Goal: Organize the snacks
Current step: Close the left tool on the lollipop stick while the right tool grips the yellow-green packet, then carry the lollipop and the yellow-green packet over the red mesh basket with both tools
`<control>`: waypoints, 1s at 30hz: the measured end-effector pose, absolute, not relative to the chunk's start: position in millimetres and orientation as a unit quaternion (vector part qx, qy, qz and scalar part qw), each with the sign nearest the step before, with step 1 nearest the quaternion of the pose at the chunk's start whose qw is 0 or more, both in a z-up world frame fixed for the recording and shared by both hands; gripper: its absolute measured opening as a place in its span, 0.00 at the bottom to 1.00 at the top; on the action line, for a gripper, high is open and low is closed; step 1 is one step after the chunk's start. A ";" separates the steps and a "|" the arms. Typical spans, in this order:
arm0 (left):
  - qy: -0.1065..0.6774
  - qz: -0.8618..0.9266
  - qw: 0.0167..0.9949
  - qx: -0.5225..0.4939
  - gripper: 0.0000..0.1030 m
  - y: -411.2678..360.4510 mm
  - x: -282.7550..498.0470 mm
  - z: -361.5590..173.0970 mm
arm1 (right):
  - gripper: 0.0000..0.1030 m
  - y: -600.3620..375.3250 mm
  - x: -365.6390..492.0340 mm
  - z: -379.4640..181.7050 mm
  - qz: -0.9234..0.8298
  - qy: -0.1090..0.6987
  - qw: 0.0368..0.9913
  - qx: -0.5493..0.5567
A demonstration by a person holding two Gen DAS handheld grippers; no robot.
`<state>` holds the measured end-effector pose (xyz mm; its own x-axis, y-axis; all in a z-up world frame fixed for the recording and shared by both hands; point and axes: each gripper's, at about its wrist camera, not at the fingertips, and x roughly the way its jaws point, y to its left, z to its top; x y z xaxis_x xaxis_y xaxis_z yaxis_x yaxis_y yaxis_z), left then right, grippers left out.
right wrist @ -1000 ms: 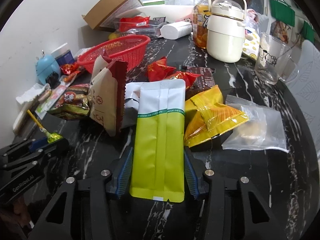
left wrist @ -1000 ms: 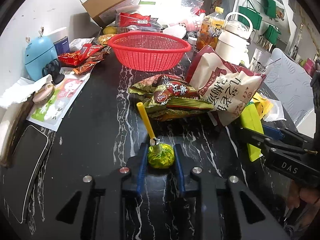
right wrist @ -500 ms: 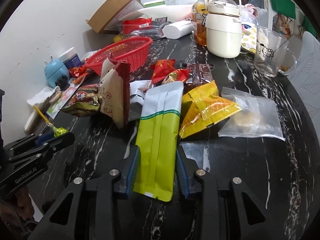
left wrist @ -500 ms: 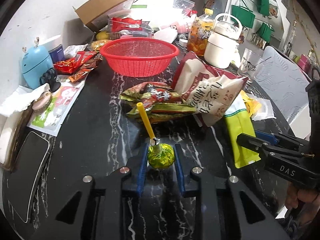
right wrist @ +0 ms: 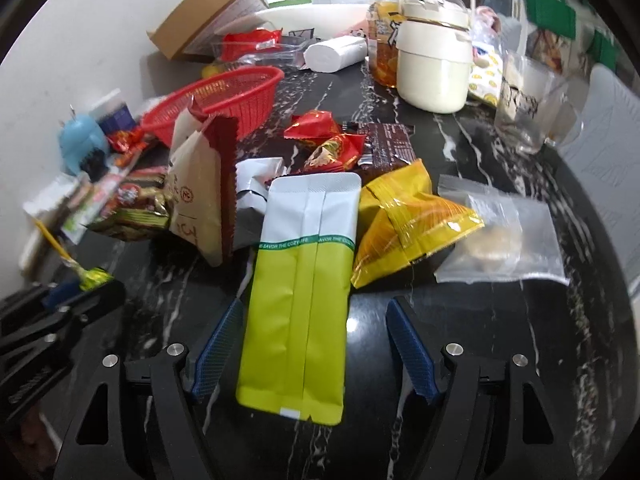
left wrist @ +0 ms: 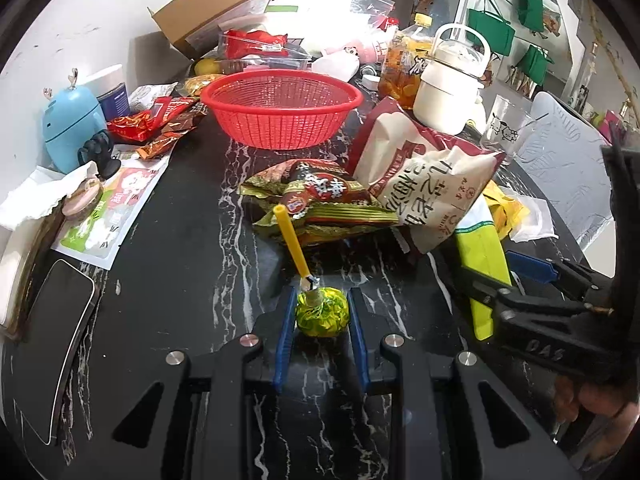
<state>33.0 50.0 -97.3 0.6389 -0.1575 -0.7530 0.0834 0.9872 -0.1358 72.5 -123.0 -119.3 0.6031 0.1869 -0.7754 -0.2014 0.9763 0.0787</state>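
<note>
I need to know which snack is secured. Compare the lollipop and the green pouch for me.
The lollipop is a small foil-wrapped ball on a yellow stick; the green pouch is a long flat packet, white at its far end. The left tongs are shut on the lollipop; the right tongs have just been opening, their pads clear of the pouch that lies between them. Both are yellow-green.
</note>
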 end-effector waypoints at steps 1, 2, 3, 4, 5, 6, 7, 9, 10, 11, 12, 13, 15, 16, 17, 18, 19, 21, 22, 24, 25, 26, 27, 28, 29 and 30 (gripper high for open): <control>0.420 -0.065 0.904 -0.044 0.24 51.1 34.0 -97.5 | 0.73 -118.8 73.4 -120.3 0.102 0.431 0.896 -0.021; 0.420 -0.064 0.904 -0.044 0.24 52.0 34.7 -97.6 | 0.71 -114.7 73.9 -121.4 0.095 0.431 0.897 -0.034; 0.420 -0.063 0.904 -0.044 0.24 53.2 35.7 -97.5 | 0.68 -111.2 73.6 -121.9 0.089 0.428 0.898 -0.045; 0.419 -0.062 0.905 -0.044 0.24 53.9 36.3 -97.2 | 0.58 -109.6 72.9 -121.1 0.092 0.424 0.900 -0.046; 0.419 -0.061 0.905 -0.045 0.24 55.4 37.2 -96.7 | 0.47 -109.3 72.7 -120.0 0.093 0.424 0.900 -0.045; 0.419 -0.061 0.905 -0.046 0.24 56.1 37.7 -96.4 | 0.47 -109.0 73.1 -119.5 0.089 0.425 0.900 -0.046; 0.419 -0.060 0.905 -0.047 0.24 57.1 38.5 -95.8 | 0.46 -108.5 73.2 -119.5 0.087 0.425 0.900 -0.047; 0.418 -0.060 0.905 -0.047 0.24 58.0 39.8 -93.8 | 0.45 -109.6 73.0 -119.3 0.088 0.425 0.900 -0.047; 0.418 -0.061 0.905 -0.046 0.24 58.5 40.1 -92.9 | 0.45 -111.3 72.9 -119.3 0.090 0.428 0.898 -0.043; 0.417 -0.061 0.906 -0.046 0.24 58.4 40.6 -91.7 | 0.45 -112.0 73.6 -119.3 0.093 0.429 0.898 -0.040; 0.416 -0.063 0.906 -0.045 0.24 58.0 40.9 -89.8 | 0.45 -113.3 74.0 -119.2 0.096 0.431 0.896 -0.037; 0.416 -0.064 0.906 -0.045 0.24 57.6 41.1 -88.4 | 0.45 -114.6 73.5 -118.6 0.097 0.433 0.896 -0.034; 0.414 -0.068 0.907 -0.045 0.24 56.7 41.2 -84.3 | 0.45 -115.6 68.9 -116.7 0.102 0.434 0.895 -0.029; 0.413 -0.068 0.907 -0.045 0.24 56.2 41.3 -82.7 | 0.45 -117.4 67.0 -114.9 0.104 0.434 0.895 -0.027; 0.412 -0.070 0.907 -0.045 0.24 55.6 41.4 -80.4 | 0.45 -118.1 65.2 -113.6 0.104 0.433 0.895 -0.026; 0.412 -0.071 0.907 -0.045 0.24 54.7 41.7 -79.0 | 0.45 -119.0 63.2 -112.2 0.105 0.433 0.895 -0.026; 0.411 -0.073 0.907 -0.044 0.24 53.9 42.0 -76.3 | 0.45 -120.8 60.7 -110.1 0.107 0.434 0.894 -0.024; 0.407 -0.075 0.909 -0.043 0.24 52.4 42.2 -70.3 | 0.45 -123.1 57.7 -106.6 0.110 0.435 0.894 -0.020; 0.405 -0.076 0.910 -0.043 0.24 51.8 42.0 -67.7 | 0.45 -124.8 55.7 -103.9 0.110 0.434 0.894 -0.019; 0.398 -0.081 0.913 -0.041 0.24 50.2 41.9 -60.2 | 0.45 -126.3 53.3 -99.3 0.110 0.432 0.895 -0.018; 0.395 -0.082 0.914 -0.040 0.24 49.8 42.0 -57.1 | 0.45 -127.2 52.4 -96.4 0.111 0.431 0.895 -0.018; 0.392 -0.083 0.915 -0.039 0.24 49.3 42.2 -53.8 | 0.45 -127.9 51.4 -92.9 0.112 0.429 0.896 -0.017; 0.388 -0.084 0.917 -0.038 0.24 48.9 43.0 -49.4 | 0.45 -129.0 50.9 -89.9 0.113 0.427 0.897 -0.016; 0.386 -0.085 0.918 -0.038 0.24 48.8 43.5 -46.8 | 0.45 -129.7 50.2 -85.7 0.113 0.424 0.899 -0.017; 0.384 -0.087 0.918 -0.039 0.24 48.8 44.2 -44.2 | 0.45 -130.6 49.7 -81.5 0.113 0.420 0.900 -0.017; 0.381 -0.089 0.919 -0.040 0.24 48.7 45.5 -40.6 | 0.45 -131.2 49.6 -77.4 0.114 0.417 0.902 -0.016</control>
